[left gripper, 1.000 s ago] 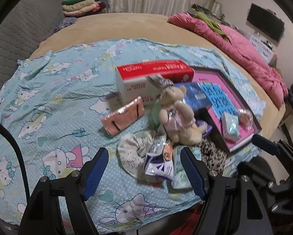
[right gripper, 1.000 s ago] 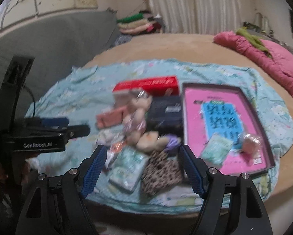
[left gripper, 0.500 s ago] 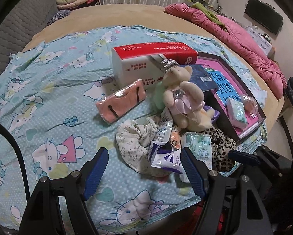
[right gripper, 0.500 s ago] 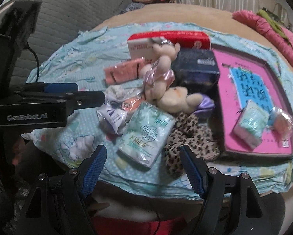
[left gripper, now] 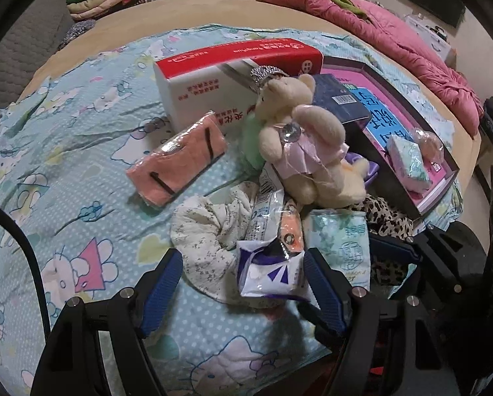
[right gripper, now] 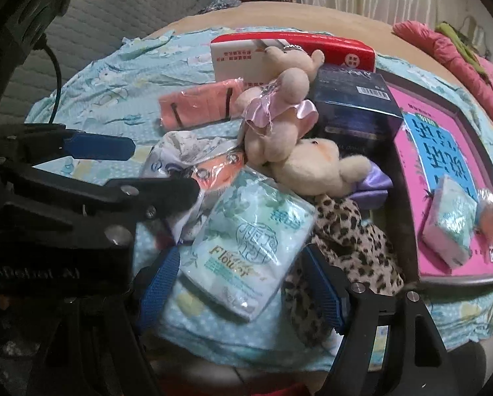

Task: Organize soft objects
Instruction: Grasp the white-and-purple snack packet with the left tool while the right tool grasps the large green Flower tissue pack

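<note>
Bed [left gripper: 213, 10] with tan cover, overlaid by cartoon-print blue sheet [left gripper: 65, 138]; pink quilt [left gripper: 395, 39] bunched at far edge, folded clothes stacked beyond.

Soft objects heaped at near edge of sheet, beside pink tray [right gripper: 444, 138].

Left gripper [left gripper: 243, 283]: jaws spread, empty, poised over white-and-purple packet [left gripper: 269, 270]. Right gripper [right gripper: 240, 283]: jaws spread, empty, straddling teal tissue pack [right gripper: 253, 231] without pressing it.

Hazards, judged from layout:
- Pile overlapped; closing on one packet likely to snag floral cloth [left gripper: 210, 227] or orange pouch [right gripper: 213, 171] along with it.
- Slick film wrappers prone to slipping from pads.
- Grippers close together; collision possible during simultaneous descent.
- Heap near bed edge; dragging could tip leopard-print fabric [right gripper: 345, 231] off.
- Bears leaning on boxes; disturbing pile could topple them.

Inventory:
- Plush bears: two — dressed bear [left gripper: 299, 132], lying bear [right gripper: 319, 168].
- Tissue packs: two — one in heap, one in tray [right gripper: 451, 224].
- Boxes: two — red-and-white box [left gripper: 220, 79], dark blue box [right gripper: 355, 102].
- Wrapped pink towel [left gripper: 177, 165]: one.
- Wrapped peach item in tray [right gripper: 492, 217]: one.
</note>
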Demonstrator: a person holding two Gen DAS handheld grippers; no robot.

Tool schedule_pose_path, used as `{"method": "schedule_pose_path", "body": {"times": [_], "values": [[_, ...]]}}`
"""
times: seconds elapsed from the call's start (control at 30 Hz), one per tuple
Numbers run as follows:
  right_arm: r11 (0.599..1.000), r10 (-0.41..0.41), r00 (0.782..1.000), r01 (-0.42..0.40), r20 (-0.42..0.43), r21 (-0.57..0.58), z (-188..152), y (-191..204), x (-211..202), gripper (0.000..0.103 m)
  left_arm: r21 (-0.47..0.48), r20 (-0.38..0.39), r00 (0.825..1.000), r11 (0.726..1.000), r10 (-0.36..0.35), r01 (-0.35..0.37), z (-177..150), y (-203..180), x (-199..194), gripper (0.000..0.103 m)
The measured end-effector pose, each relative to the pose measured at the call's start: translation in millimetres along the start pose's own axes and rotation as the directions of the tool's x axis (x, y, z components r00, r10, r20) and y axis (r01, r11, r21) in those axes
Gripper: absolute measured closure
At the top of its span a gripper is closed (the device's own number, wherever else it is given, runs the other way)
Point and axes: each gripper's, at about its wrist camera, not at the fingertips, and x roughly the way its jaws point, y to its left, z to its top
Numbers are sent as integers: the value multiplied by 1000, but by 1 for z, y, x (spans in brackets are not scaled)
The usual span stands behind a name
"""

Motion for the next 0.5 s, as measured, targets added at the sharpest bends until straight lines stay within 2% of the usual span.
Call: {"method": "schedule_pose_path", "body": {"times": [0.17,0.3,0.4,0.5], "values": [[1000,4,1000,-4,7,-18,1,-2,2,28,19,-17,999,999,-28,29,4,-2,8,29],[1000,6,1000,-6,6,-20,2,-5,3,36,27,-42,996,996,-79,80,11,-4,15,43],[1000,21,1000,-21,10,-5,2,-11,1,40,39,-54,992,992,-116,119,16,-8,16,59],[999,34,999,-34,9,3,2,-13,1,41,57,-68,991,991,-118,122,19,-12,20,60]]}}
